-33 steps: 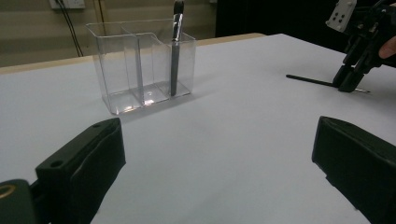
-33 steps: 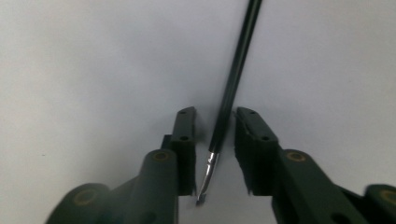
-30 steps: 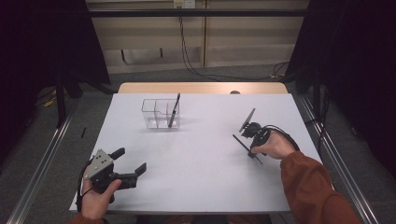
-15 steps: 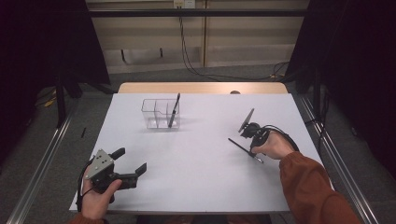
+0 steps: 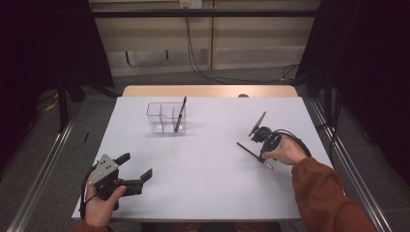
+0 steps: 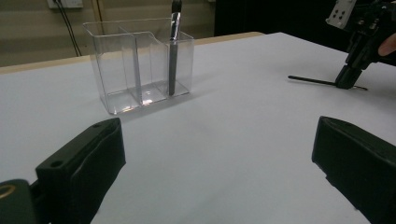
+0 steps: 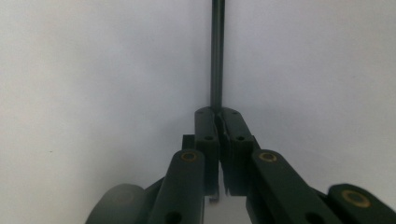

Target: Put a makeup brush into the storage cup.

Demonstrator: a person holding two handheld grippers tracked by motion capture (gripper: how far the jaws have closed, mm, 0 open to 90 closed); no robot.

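right gripper [image 5: 261, 137]: jaws closed on a thin dark pen [image 5: 253, 154], low over the white table [image 5: 217, 193], seemingly for carrying to the clear organizer [image 5: 164, 117], where another pen [image 5: 180, 114] stands | left gripper [image 5: 135, 169]: jaws wide apart, empty, idle near the table's front edge | versus a second ago: gripped pen barely shifted, left unchanged

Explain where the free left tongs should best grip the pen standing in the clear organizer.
Probably the pen's upper shaft, approached from above. It leans in the end compartment of the clear organizer, whose walls enclose its lower half; the top sticks out past the rim. The left tongs are open.
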